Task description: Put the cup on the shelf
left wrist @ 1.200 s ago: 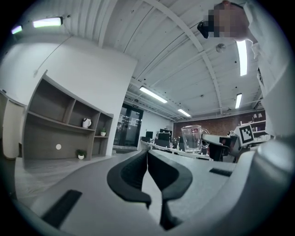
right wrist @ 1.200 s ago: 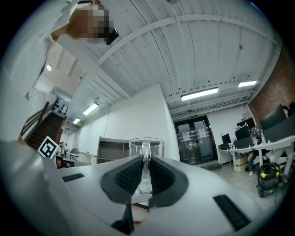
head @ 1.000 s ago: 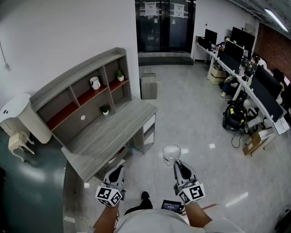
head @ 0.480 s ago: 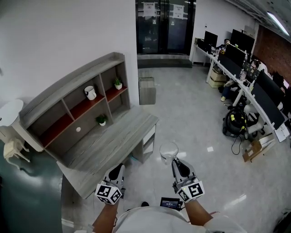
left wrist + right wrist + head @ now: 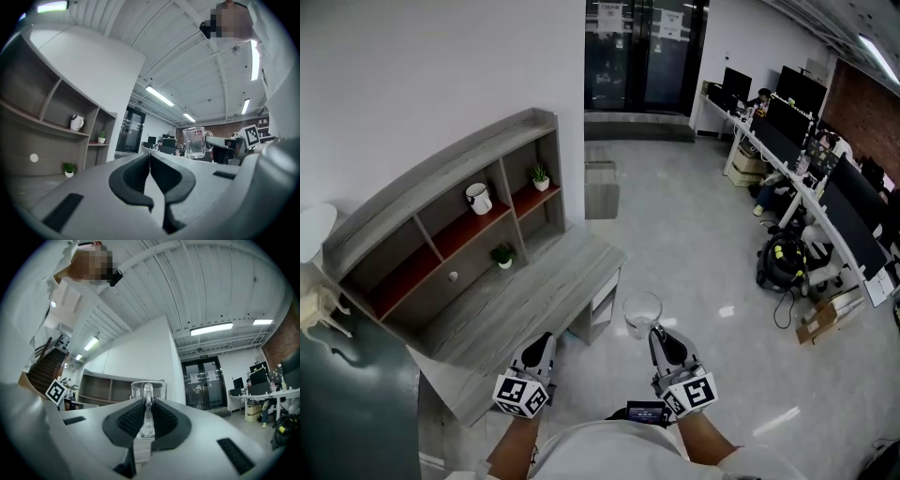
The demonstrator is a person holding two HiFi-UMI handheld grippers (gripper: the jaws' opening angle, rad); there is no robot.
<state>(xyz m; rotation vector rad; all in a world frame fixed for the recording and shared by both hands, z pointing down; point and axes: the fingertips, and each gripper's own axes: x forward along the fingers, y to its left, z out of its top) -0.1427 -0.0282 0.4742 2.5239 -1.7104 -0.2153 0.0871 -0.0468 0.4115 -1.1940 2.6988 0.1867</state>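
jug (image 5: 478, 198) left, white | far plant (image 5: 541, 175) | near plant (image 5: 502, 255) | desk (image 5: 534, 291) left near, grey | box (image 5: 601, 190) far | doors (image 5: 642, 52) far, dark | monitors (image 5: 797, 94) right far | bag (image 5: 780, 261) right

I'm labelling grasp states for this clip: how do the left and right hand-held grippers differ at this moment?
The right hand-held gripper is clamped on the handle of the clear glass cup; the left hand-held gripper has its jaws together on nothing. In the head view the right one is over open floor, the left one beside the grey desk. Both are shut and held out in front of the person, side by side.
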